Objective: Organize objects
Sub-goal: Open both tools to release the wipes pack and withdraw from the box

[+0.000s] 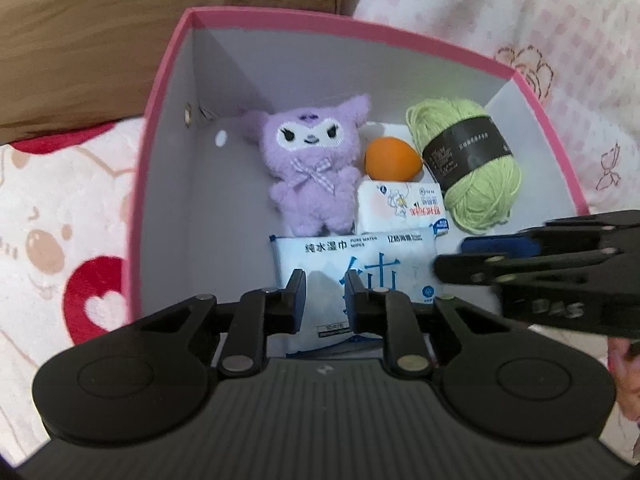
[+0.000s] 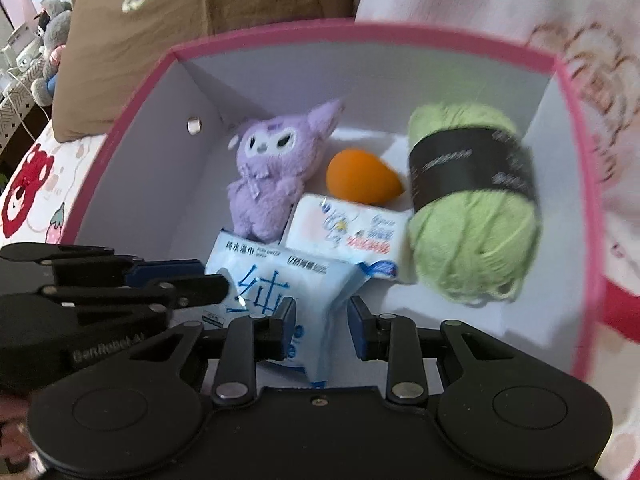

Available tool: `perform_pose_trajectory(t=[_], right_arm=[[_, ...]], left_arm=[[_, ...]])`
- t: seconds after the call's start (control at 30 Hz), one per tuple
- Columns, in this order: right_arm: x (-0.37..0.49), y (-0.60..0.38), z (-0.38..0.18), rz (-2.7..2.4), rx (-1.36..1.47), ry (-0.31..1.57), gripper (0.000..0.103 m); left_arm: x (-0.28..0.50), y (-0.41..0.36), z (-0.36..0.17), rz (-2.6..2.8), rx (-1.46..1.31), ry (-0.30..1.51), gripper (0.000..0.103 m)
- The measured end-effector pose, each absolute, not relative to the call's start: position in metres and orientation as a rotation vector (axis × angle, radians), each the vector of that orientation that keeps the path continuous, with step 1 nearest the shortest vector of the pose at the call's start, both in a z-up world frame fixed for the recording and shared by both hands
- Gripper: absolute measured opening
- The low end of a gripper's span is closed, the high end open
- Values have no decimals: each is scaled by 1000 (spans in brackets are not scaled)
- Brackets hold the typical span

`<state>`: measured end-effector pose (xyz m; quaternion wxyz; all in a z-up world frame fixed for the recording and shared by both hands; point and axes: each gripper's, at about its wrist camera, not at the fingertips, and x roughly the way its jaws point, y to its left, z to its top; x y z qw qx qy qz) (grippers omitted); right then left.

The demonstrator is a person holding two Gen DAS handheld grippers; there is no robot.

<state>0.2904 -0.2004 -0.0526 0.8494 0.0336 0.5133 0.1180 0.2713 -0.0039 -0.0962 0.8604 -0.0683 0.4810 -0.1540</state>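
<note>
A pink-rimmed box [image 1: 372, 26] with grey walls holds a purple plush toy [image 1: 308, 160], an orange egg-shaped sponge [image 1: 390, 160], a small tissue pack [image 1: 400, 204] and a ball of green yarn [image 1: 468, 164]. A white-and-blue wet wipes pack [image 1: 360, 256] lies at the near side, tilted up. My left gripper [image 1: 324, 292] is shut on its near-left part. My right gripper [image 2: 322, 312] is shut on the pack's [image 2: 260, 276] crumpled right corner. Each gripper shows in the other's view, the right gripper [image 1: 452, 258] at the pack's right edge and the left gripper [image 2: 212, 276] at its left edge.
The box [image 2: 360, 32] rests on a blanket [image 1: 60, 240] printed with red bears and hearts. A brown pillow [image 1: 100, 40] lies behind it on the left and a pink-white quilt [image 1: 520, 20] on the right. Grey plush toys [image 2: 52, 40] sit far left.
</note>
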Motion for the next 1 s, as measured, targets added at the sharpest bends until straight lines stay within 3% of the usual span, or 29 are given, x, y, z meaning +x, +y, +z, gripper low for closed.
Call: perform_pose_trajectory(t=[0.27, 1.0], right_arm=[[265, -218, -11, 265, 43, 961, 35], [190, -191, 65, 342, -178, 852, 42]], left_arm=[[259, 10, -61, -315, -173, 989, 21], [175, 1, 57, -323, -39, 887, 29]])
